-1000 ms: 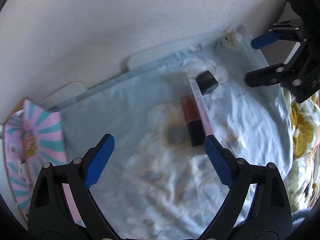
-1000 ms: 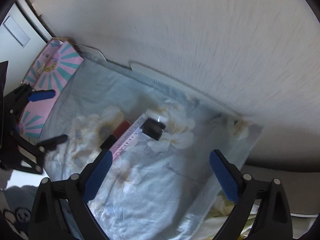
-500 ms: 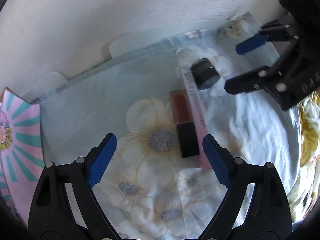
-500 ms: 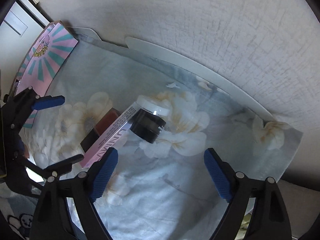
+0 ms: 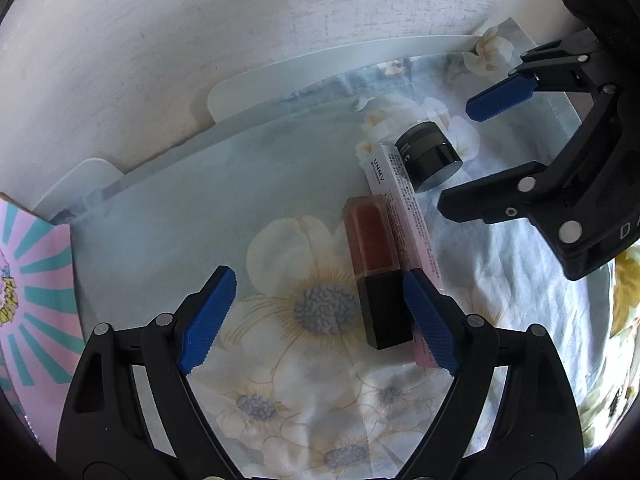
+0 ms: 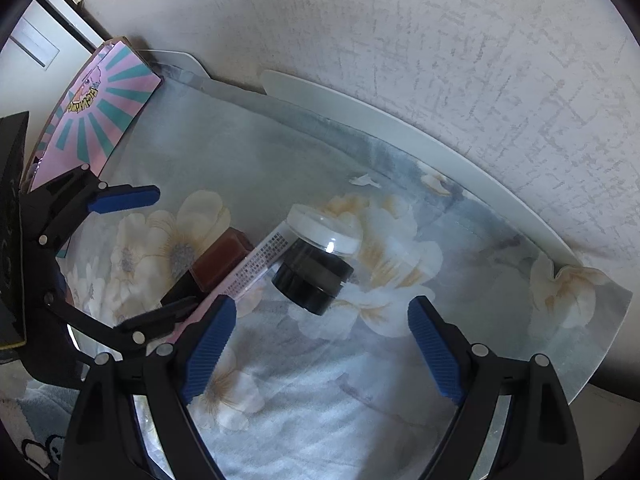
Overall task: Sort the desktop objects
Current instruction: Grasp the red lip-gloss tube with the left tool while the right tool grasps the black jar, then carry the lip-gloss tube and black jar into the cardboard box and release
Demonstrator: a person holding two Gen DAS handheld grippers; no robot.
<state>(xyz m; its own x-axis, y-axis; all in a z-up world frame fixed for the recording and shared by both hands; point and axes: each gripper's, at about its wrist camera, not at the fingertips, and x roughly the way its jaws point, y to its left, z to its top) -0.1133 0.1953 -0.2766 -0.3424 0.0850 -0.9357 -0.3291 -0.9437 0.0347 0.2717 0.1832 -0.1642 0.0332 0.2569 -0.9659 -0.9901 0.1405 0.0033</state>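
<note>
A floral cloth (image 5: 168, 216) covers the tabletop beside a white wall (image 5: 200, 20). The lip gloss (image 5: 376, 268), pink box (image 5: 404, 208) and black jar (image 6: 316, 276) lie together there. Left tongs (image 5: 316, 316) and right tongs (image 6: 320, 348) stand spread, pinching nothing.

A red lip-gloss tube (image 5: 378, 276), pink carton (image 5: 404, 216) and tilted, apparently black jar (image 6: 314, 276) lie touching together.

You see a floral cloth (image 5: 168, 216) under everything, a rough white wall (image 6: 400, 40) behind, and a pink-and-teal striped box (image 6: 104, 100) at the left edge.
</note>
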